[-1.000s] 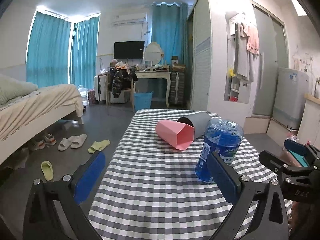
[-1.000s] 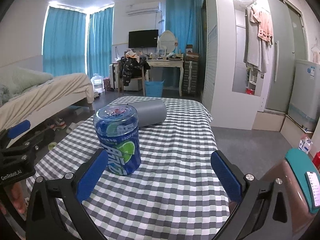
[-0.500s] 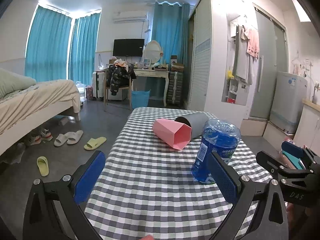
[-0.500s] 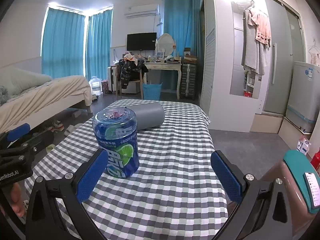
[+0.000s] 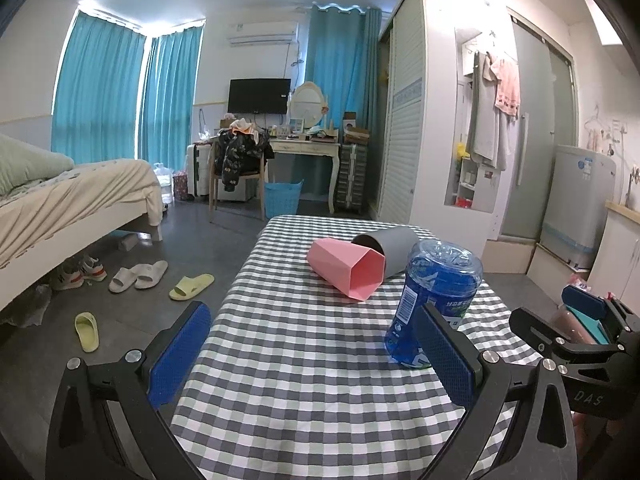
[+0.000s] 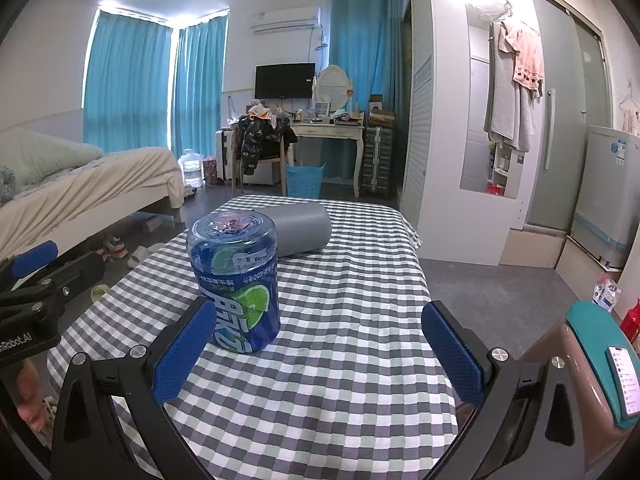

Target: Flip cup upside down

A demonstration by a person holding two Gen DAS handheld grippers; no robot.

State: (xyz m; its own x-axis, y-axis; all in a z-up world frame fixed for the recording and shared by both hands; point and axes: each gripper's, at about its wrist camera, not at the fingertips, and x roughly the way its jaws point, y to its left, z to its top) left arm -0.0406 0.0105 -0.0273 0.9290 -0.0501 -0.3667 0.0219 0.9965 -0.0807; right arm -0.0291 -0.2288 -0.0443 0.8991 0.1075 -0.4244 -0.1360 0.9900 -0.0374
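A pink faceted cup (image 5: 347,269) lies on its side on the checked table (image 5: 304,360), its mouth toward me. Right behind it a grey cup (image 5: 387,245) also lies on its side; the right wrist view shows this grey cup (image 6: 300,232) behind a jar, and the pink one is hidden there. My left gripper (image 5: 312,354) is open over the near part of the table, well short of both cups. My right gripper (image 6: 318,350) is open too, empty, with the jar just past its left finger. It shows at the right edge of the left wrist view as the right gripper (image 5: 576,320).
A blue plastic jar (image 6: 236,280) stands upright near the table's middle, also seen as the jar (image 5: 434,300) to the right of the pink cup. Left of the table are a bed (image 5: 60,204) and slippers (image 5: 188,281) on the floor. A wardrobe (image 5: 420,128) stands far right.
Both grippers have drawn back and risen slightly, so the cups and jar sit a little lower and farther in view. Nothing on the table moved and both grippers stayed open.
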